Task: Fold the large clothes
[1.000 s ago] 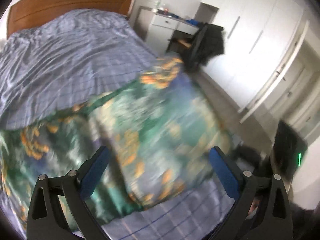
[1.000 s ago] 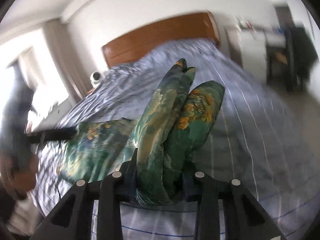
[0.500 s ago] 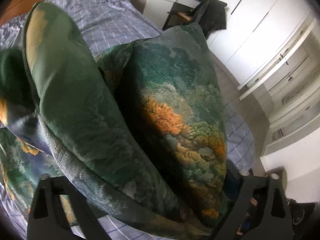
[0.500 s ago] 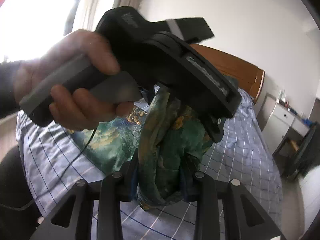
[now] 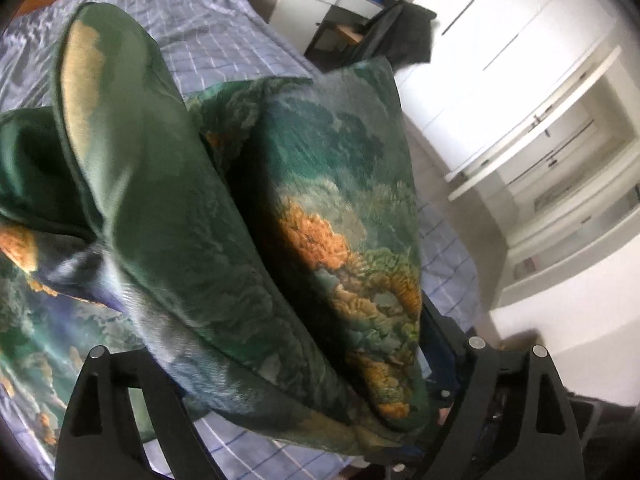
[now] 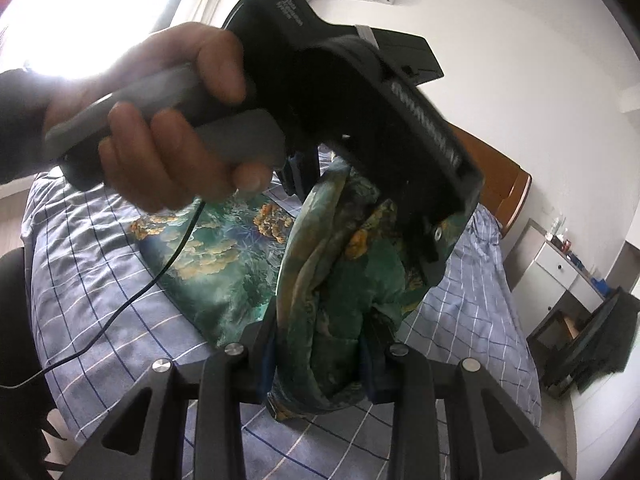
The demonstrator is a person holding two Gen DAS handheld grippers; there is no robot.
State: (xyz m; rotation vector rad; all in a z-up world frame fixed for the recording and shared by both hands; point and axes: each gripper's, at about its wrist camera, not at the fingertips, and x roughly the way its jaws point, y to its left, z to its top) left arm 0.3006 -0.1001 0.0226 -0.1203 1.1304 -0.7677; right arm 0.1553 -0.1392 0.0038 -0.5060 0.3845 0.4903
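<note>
While the right gripper clamps the bunched green garment over the near bed, the left gripper sits wide around the same bundle, jaws just reopening slightly, contact unclear. Risk: silky folds slip when handed over. The hand tilts it down from the left.

The right gripper was clamped on a bunched fold of cloth, pads pressing from both sides. The left gripper stood wide with thick folds bulging between its jaws, which had just been opening a little; whether its pads pressed seemed unclear (they were mostly hidden). The left hand gripped its grey handle, fingers wrapped round, sleeve dark.
</note>
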